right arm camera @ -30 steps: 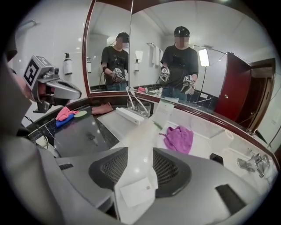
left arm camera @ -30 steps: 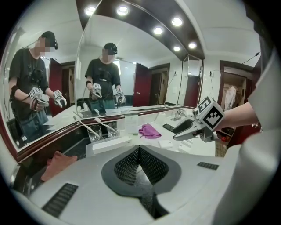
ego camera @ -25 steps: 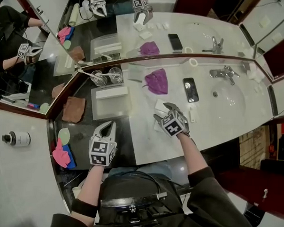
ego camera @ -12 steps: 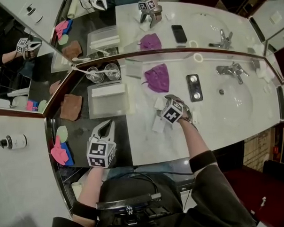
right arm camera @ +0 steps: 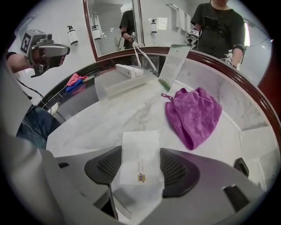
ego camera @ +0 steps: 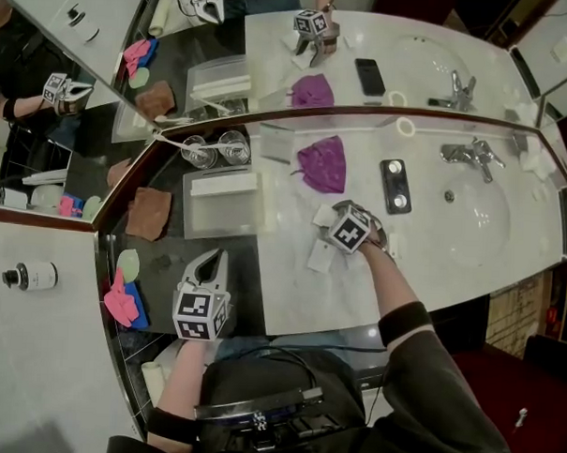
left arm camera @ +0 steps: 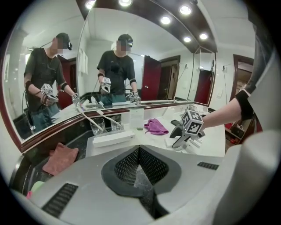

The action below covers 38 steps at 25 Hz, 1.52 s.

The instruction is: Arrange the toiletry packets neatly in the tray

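Toiletry packet [right arm camera: 139,151] framed by the right tongs [ego camera: 332,238]
Jaws apart, just closing, flank the flat white packet near the bench's [ego camera: 294,298] left edge; left tongs [left arm camera: 139,169] closed, empty, well apart

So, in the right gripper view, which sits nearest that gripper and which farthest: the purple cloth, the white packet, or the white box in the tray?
1. White packet: on the marble, between the right gripper's jaws, which have just been closing.
2. Purple cloth: ahead, to the right.
3. White box: farthest, ahead to the left, inside the tray.
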Tool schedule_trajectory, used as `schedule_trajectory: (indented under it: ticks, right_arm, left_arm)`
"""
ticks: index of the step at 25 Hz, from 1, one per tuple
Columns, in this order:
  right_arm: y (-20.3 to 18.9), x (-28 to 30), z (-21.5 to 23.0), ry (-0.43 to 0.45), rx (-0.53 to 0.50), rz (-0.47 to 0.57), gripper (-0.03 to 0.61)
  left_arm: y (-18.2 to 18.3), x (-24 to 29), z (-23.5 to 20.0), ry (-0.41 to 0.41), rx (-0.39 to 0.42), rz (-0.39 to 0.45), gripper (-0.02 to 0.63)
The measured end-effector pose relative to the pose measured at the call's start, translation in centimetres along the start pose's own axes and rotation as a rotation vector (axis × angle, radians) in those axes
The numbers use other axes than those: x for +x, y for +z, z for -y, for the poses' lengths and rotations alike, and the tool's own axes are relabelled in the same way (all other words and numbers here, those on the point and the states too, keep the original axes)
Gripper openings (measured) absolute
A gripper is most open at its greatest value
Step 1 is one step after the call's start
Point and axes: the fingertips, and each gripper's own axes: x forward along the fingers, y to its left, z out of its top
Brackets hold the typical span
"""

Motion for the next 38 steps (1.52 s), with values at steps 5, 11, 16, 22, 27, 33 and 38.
schedule_trajectory:
  ticks: [5,11,16,22,27,33,38]
  right_arm:
    - [0.0,-0.4,0.0,-0.028,0.017,-0.001,0.287]
    - [1.9,-3.3,-0.1,-0.106,0.083,0.101,0.287]
    - [5.9,-8.6,-2.2,-0.175,0.093,0.247,0.288]
    - [9.1,-13.7,-6.8,-0.213,0.096,0.368,0.291]
    - [11.0,-16.2,-11.1,-0.219,0.067,0.431,0.291]
    - [13.4,-15.7,-14.7,-0.211,-0.037,0.428,0.291]
    - [16.1,-13.3,-17.3,-0.176,-0.159,0.405,0.291]
  left_arm:
    - [-0.1,-0.5,-0.2,0.001,0.003,0.004,0.002]
    - [-0.2,-1.2,-0.8,-0.009,-0.005,0.026,0.002]
    - [-0.2,-2.1,-1.4,-0.027,-0.012,0.049,0.002]
    - [0.3,-2.9,-1.2,-0.059,0.008,0.082,0.002]
    - [0.0,-3.7,-0.7,-0.089,0.024,0.100,0.002]
    - [-1.0,-4.6,-1.7,-0.083,0.005,0.111,0.002]
    - [-2.9,-5.6,-3.6,-0.053,-0.031,0.098,0.002]
